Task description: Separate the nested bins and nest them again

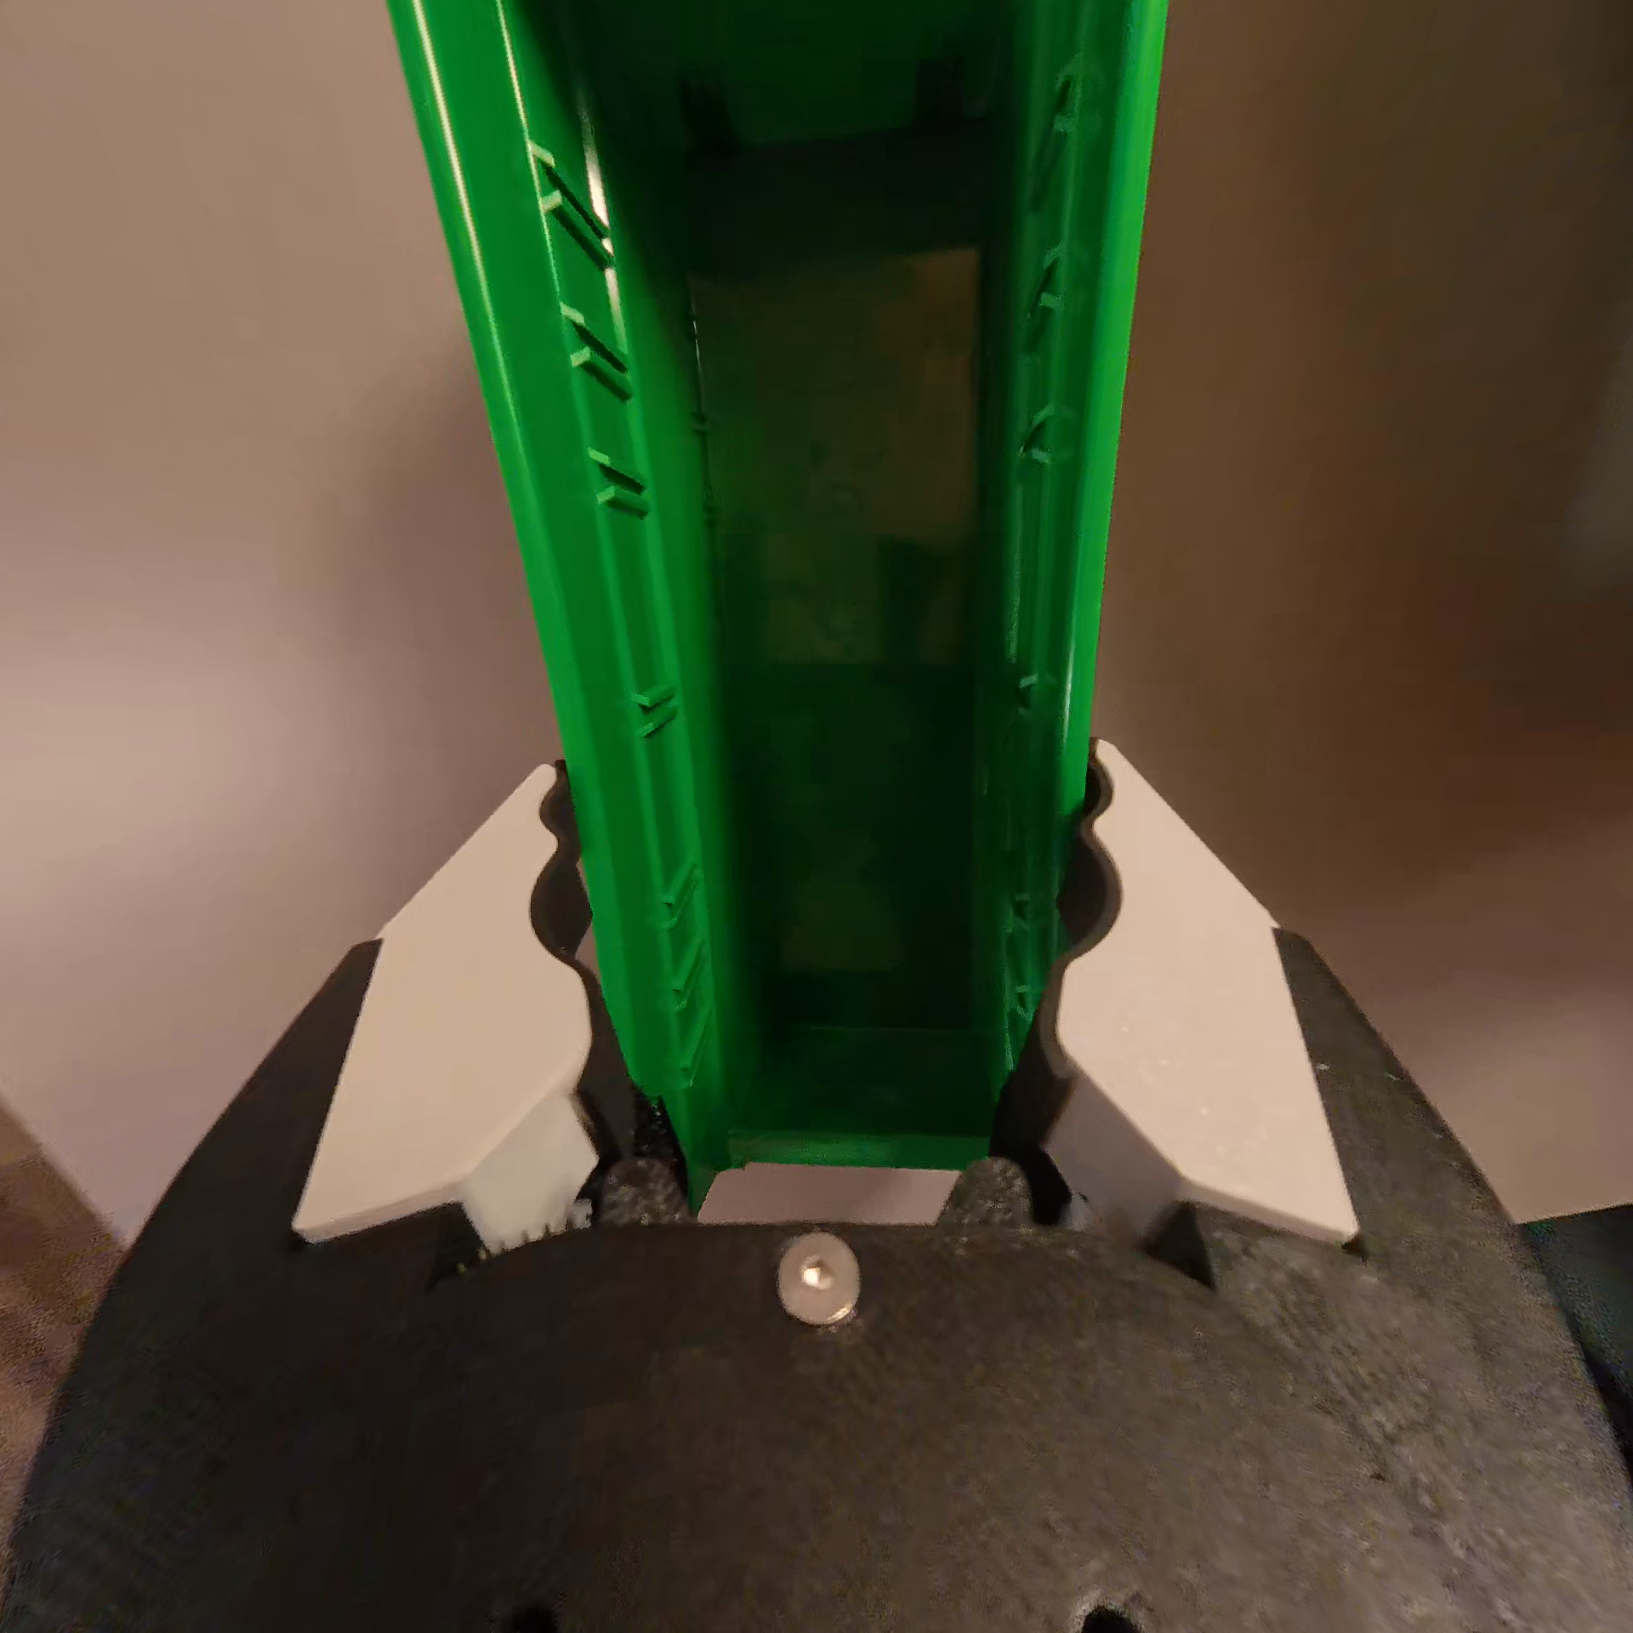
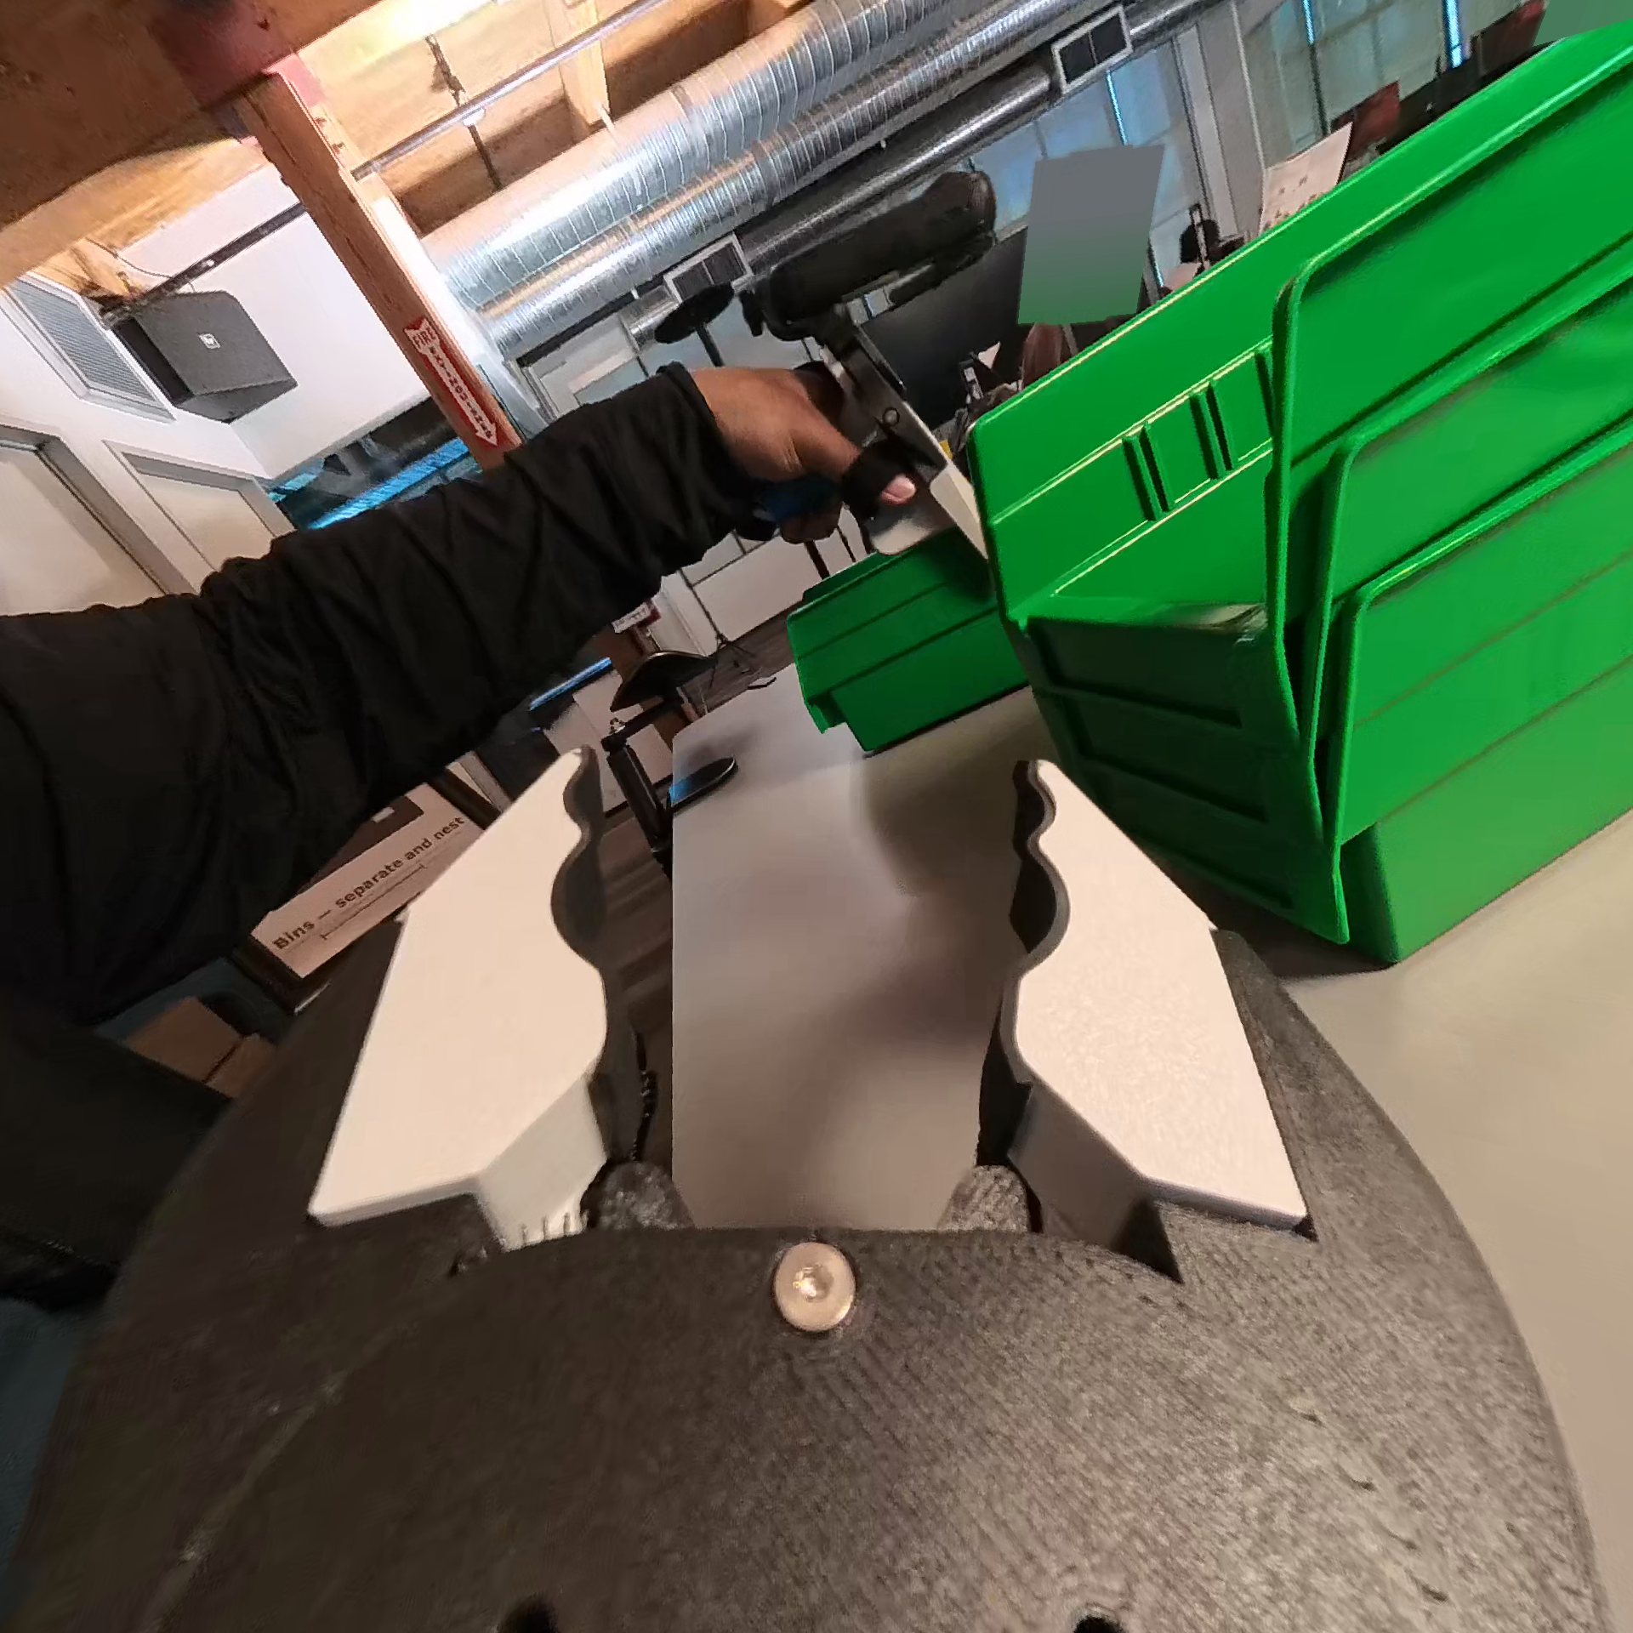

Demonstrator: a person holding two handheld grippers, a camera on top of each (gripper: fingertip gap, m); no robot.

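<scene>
In the left wrist view my left gripper (image 1: pixel 826 769) is shut on the edge of a green bin (image 1: pixel 822 442). Both pads press on its ribbed sides, and the bin runs straight ahead out of the top of the frame. The right wrist view shows that gripper (image 2: pixel 928 504) in a person's hand, at a green bin (image 2: pixel 910 654) just left of a stack of nested green bins (image 2: pixel 1414 619). The stack's top bin is tilted. My right gripper (image 2: pixel 808 764) is open and empty over the grey table (image 2: pixel 1458 1105), a little short and left of the stack.
A person's black-sleeved arm (image 2: pixel 398 636) reaches across from the left. The table's left edge runs just under my right gripper, with a black stool (image 2: pixel 672 672) and a sign card (image 2: pixel 353 892) beyond it. A wooden post and ceiling ducts stand behind.
</scene>
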